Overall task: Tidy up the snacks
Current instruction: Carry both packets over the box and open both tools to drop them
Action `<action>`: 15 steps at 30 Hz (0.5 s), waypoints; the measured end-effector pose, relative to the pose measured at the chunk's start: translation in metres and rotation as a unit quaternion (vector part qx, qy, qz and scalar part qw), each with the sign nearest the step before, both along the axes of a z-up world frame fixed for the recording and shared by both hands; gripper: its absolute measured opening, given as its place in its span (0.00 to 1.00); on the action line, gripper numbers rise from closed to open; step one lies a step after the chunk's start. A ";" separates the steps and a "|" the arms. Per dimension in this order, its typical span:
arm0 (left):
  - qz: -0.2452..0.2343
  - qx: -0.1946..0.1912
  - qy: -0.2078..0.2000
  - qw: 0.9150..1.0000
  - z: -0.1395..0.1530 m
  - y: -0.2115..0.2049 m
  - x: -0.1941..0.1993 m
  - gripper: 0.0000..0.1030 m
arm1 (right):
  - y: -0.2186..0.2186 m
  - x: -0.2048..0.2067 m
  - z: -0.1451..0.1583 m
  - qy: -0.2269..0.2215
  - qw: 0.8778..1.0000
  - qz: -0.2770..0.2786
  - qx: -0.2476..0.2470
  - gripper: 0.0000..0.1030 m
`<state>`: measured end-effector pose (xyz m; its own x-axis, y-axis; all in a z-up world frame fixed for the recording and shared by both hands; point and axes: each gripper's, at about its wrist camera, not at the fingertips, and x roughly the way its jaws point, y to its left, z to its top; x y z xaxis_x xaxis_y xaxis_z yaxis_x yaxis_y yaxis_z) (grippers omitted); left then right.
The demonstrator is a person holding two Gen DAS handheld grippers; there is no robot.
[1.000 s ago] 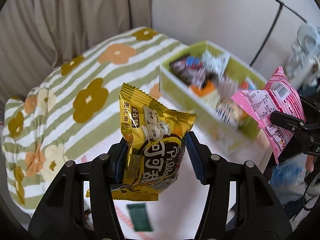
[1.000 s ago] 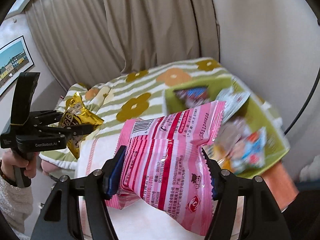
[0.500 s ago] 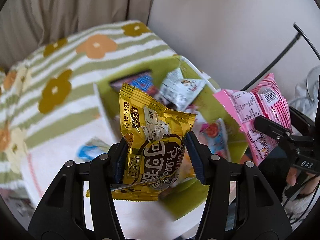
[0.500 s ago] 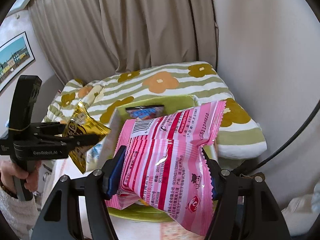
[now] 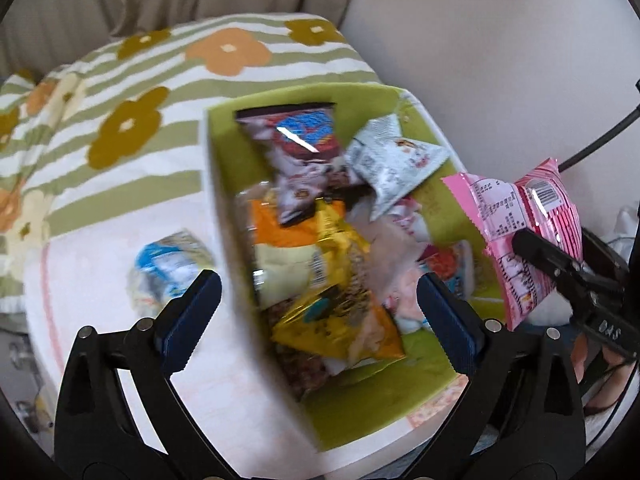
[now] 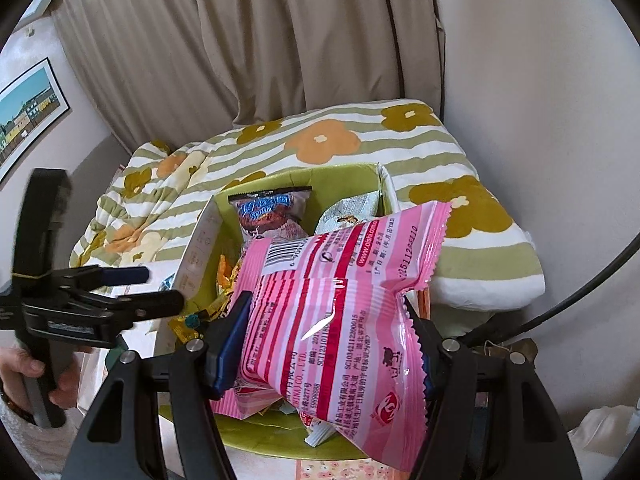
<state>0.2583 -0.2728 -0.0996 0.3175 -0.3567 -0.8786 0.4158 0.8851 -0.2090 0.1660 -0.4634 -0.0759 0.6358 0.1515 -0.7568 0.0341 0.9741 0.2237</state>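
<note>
Left gripper (image 5: 318, 304): jaws spread wide apart with nothing between them, hovering over the near half of the green box (image 5: 224, 120). Directly beneath the gap lies a gold snack bag (image 5: 340, 312), resting on top of the heap inside the box.

Right gripper (image 6: 326, 344): jaws clamped on a pink striped snack bag (image 6: 344, 312), gripped across its middle so that the serrated top edge flares up and to the right — barcode and printed text face the camera. In the left wrist view the same pink bag (image 5: 520, 216) hangs above the right edge of the box.

Box contents, near to far: the gold bag, an orange packet (image 5: 280, 232) partly under it, a dark red-and-blue packet (image 5: 300, 140) leaning against the far wall, and a pale grey-white packet (image 5: 392, 160) to its right. Other wrappers lower in the pile are blurred and cannot be told apart.

Surroundings: outside the box, to its left, a blue-and-white packet (image 5: 172, 268) lies on the pale cloth surface (image 5: 100, 280). Beyond the box spreads a green-striped blanket with orange and olive flowers (image 6: 328, 144), backed by beige curtains (image 6: 240, 40). A framed picture (image 6: 28, 112) hangs on the left wall — seen only from the right wrist camera.
</note>
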 end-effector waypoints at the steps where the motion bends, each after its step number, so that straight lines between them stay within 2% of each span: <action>1: 0.007 0.014 -0.006 1.000 0.002 0.004 -0.001 0.95 | -0.001 0.002 -0.001 0.001 1.000 0.001 0.000 0.61; 7: 0.023 0.048 -0.054 0.997 0.018 0.025 -0.016 0.95 | 0.005 0.012 -0.004 0.000 1.000 0.022 0.009 0.64; 9: 0.033 0.048 -0.061 0.996 0.022 0.033 -0.021 0.95 | 0.009 0.016 -0.008 0.004 0.999 0.032 0.005 0.71; 11: 0.041 0.044 -0.060 0.996 0.021 0.042 -0.028 0.95 | 0.012 0.019 -0.013 0.007 0.999 0.039 0.006 0.90; 15: 0.059 0.041 -0.048 0.996 0.012 0.058 -0.042 0.95 | 0.015 0.012 -0.021 0.003 0.999 0.041 0.003 0.92</action>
<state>0.2162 -0.2147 -0.0872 0.4365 -0.2397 -0.8672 0.3230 0.9414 -0.0976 0.1783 -0.4483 -0.0966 0.6163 0.2068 -0.7599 -0.0437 0.9724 0.2292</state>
